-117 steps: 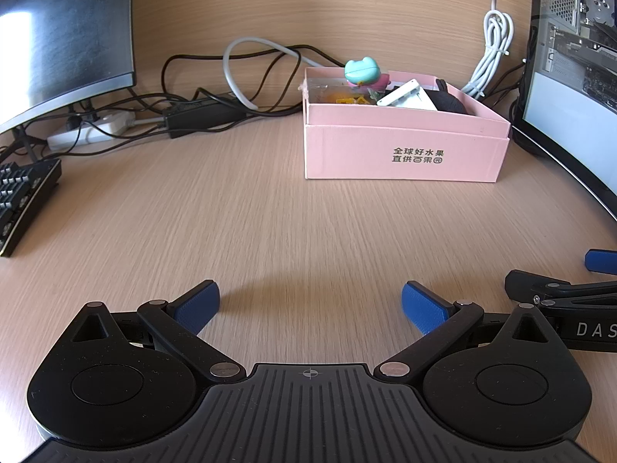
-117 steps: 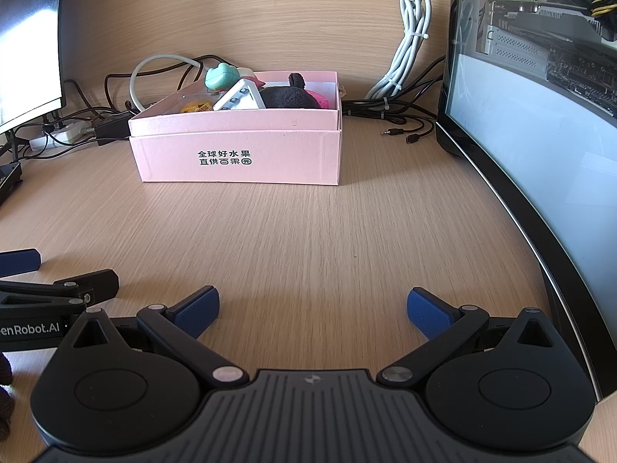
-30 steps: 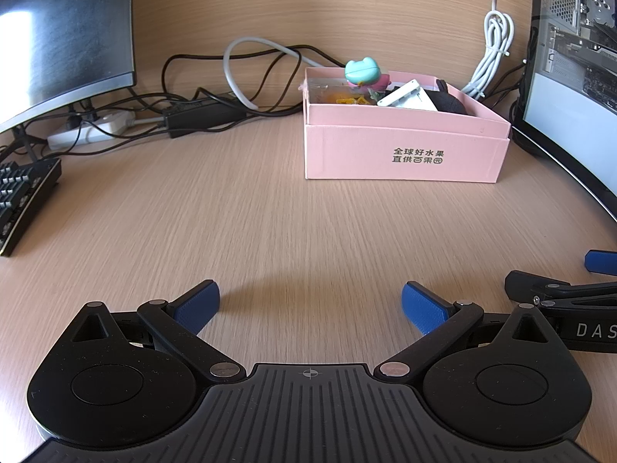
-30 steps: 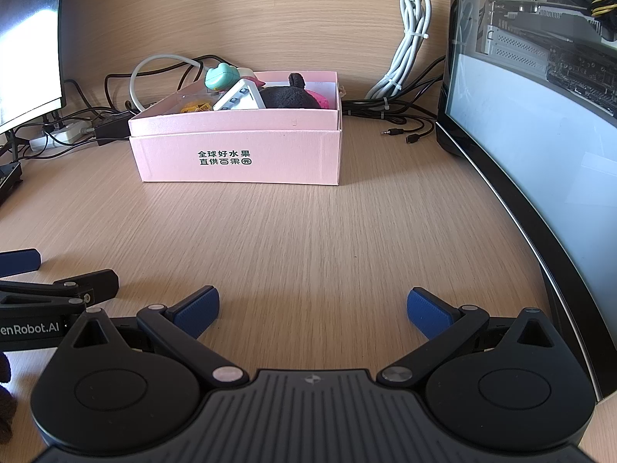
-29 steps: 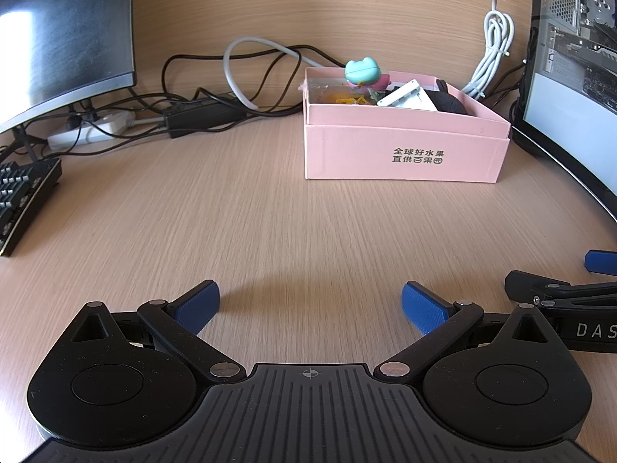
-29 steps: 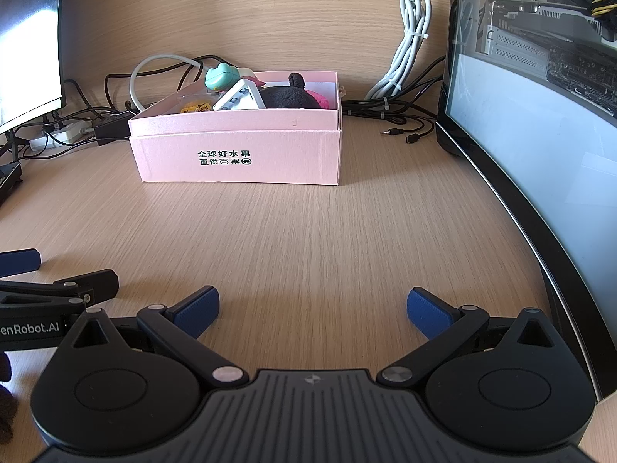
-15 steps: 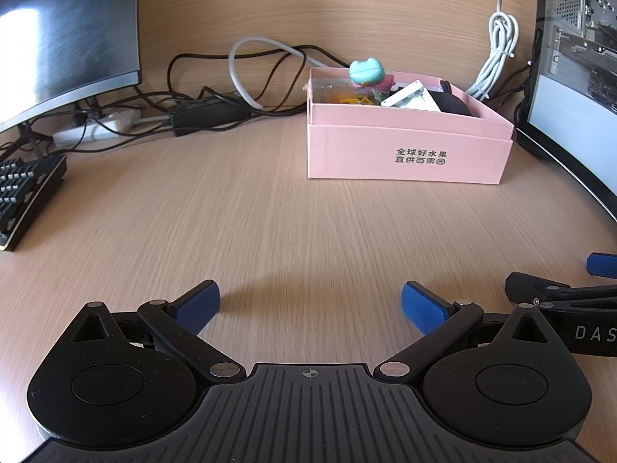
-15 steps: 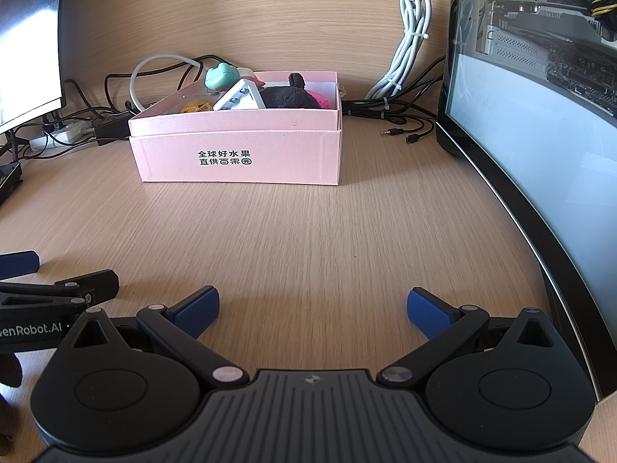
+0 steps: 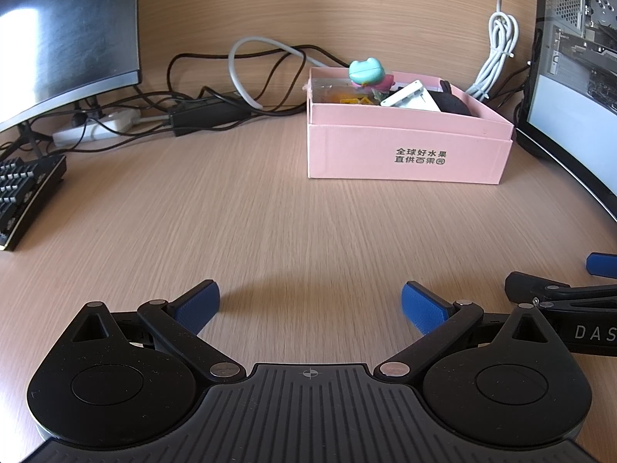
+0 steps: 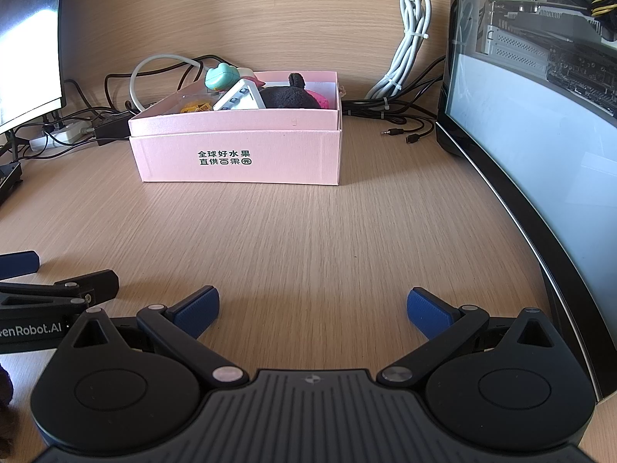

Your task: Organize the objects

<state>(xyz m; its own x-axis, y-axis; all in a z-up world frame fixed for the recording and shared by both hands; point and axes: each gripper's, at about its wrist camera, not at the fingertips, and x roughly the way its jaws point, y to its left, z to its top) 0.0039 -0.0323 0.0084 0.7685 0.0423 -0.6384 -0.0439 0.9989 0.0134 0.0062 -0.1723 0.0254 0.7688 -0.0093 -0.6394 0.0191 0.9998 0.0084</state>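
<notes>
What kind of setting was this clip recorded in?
Most likely a computer desk at a home or office workstation. A curved monitor and keyboard sit to the left, a glass-sided PC case to the right, and cables run along the back behind a pink box.

Both views are bright and evenly lit, with daylight-like light falling from above and in front. On the left, the dark monitor (image 9: pixel 65 31) carries a pale patch of glare. A soft shadow lies on the table (image 9: pixel 270 208) between the blue pads of the left tool (image 9: pixel 310 306), and a similar one sits ahead of the right tool (image 10: pixel 313 308). The pink box (image 10: pixel 239 150) is sharp, its print readable. Fisheye distortion bends the back wall and the screen (image 10: pixel 540 162) at the right edge. The wood grain nearest the lens looks slightly smeared.
</notes>
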